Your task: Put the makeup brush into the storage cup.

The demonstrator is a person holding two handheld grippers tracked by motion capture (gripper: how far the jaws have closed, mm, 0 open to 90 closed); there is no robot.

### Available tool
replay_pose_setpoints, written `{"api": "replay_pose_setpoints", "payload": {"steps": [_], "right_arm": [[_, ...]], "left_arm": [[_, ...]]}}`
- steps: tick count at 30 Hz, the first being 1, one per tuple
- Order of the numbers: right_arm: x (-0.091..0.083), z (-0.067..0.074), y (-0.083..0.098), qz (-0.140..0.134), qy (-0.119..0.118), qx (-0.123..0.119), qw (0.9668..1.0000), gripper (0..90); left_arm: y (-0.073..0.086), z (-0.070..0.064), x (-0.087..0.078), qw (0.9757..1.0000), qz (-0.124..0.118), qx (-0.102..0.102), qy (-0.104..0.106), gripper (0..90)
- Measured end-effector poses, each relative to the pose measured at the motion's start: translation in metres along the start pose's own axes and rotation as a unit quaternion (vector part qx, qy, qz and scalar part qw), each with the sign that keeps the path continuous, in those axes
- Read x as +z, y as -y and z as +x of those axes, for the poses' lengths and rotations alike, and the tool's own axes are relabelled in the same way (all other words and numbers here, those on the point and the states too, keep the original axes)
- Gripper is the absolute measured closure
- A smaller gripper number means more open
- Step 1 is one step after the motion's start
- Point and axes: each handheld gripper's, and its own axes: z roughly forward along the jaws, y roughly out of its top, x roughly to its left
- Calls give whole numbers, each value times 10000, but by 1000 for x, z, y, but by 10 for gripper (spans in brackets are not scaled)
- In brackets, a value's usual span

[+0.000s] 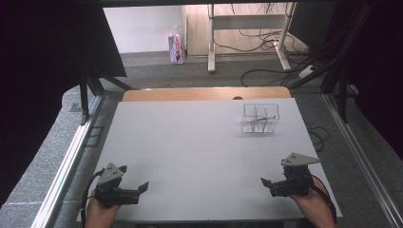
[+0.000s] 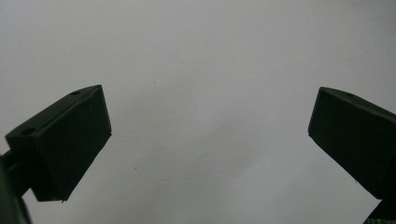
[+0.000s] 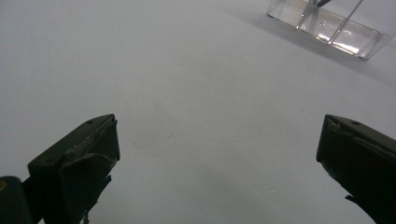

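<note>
From the high view, the left gripper and the right gripper rest low at the near corners of the white bench, jaws pointed inward toward each other and holding nothing, which looks like a waiting pose; the clear plastic box stands well ahead of the right jaws, its thin dividers splitting it into compartments that seem empty. In the left gripper view the jaws stand wide apart with bare bench between them. In the right gripper view the jaws likewise gape over bare bench, and the clear plastic box sits far ahead and to the right of them.
</note>
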Motion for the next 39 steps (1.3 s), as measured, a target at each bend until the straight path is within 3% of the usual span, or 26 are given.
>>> {"api": "replay_pose_setpoints", "payload": {"steps": [39], "right_arm": [[-9,3,19,228,-3,92,9997,0]], "left_arm": [[0,-1,0,9999,-33,68,79,0]]}}
